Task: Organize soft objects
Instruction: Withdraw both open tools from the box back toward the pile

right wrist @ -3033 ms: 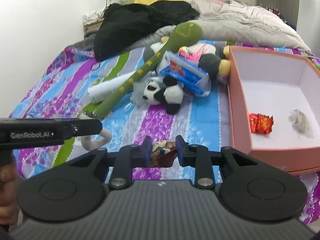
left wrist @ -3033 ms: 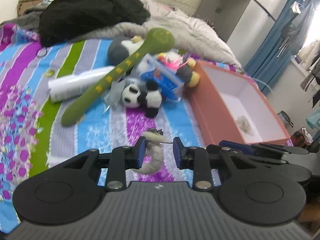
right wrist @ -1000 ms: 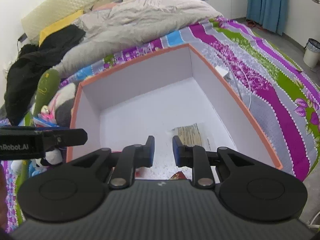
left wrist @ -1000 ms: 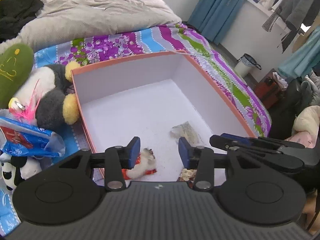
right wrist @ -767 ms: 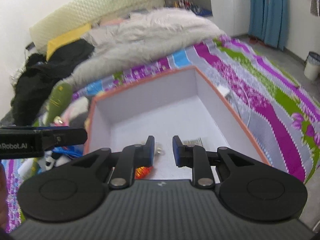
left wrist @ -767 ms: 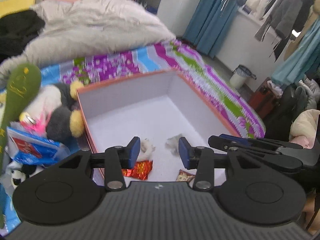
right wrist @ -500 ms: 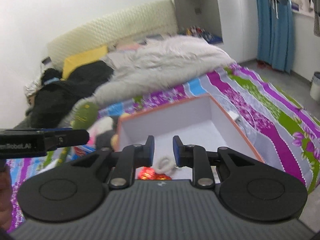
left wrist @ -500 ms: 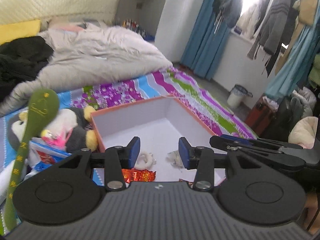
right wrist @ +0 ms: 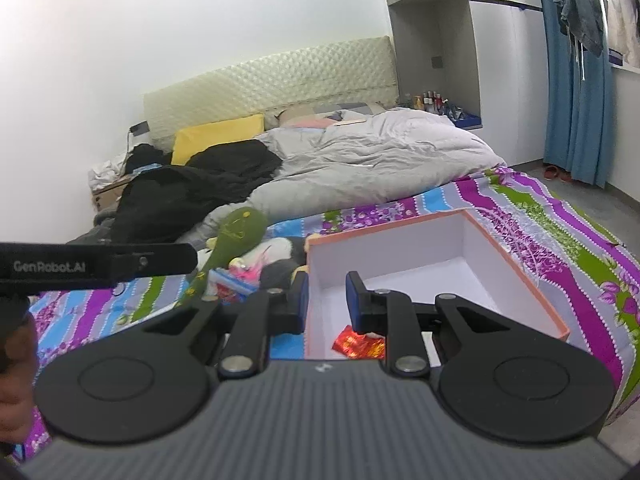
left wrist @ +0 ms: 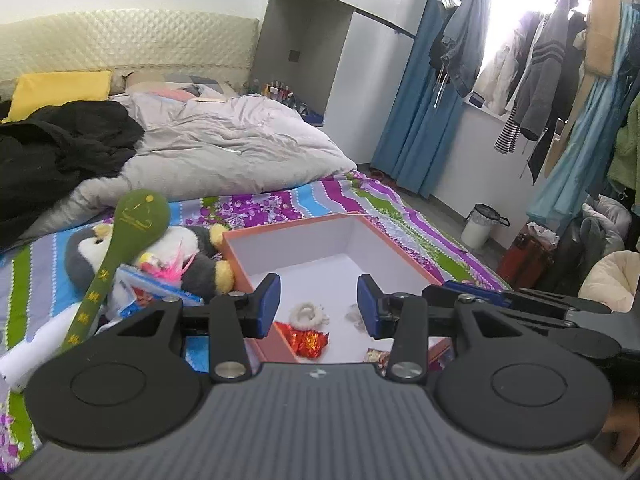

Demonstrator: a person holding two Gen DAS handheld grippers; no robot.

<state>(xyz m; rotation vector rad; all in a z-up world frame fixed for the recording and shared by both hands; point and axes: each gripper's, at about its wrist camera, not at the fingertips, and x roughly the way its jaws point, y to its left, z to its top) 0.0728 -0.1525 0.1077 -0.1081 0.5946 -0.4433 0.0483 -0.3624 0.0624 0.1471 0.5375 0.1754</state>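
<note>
Beside the orange box's (left wrist: 256, 280) left wall, the plush pile (left wrist: 168, 256) lies nearer the half-open, empty left gripper (left wrist: 318, 306); the right gripper (right wrist: 327, 302) hangs narrowly parted, empty.

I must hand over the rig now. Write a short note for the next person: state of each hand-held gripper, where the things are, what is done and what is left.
Left hand-held gripper: open, empty, above the near edge of the orange box.
Right hand-held gripper: jaws a little apart, nothing between them.
In the box: white fluffy ring, red foil packet, a small grey scrap and another wrapper.
Left on the bed, beside the box: penguin plush, green snake plush, blue packet, white tube.
Next: put the plush toys into the box.
</note>
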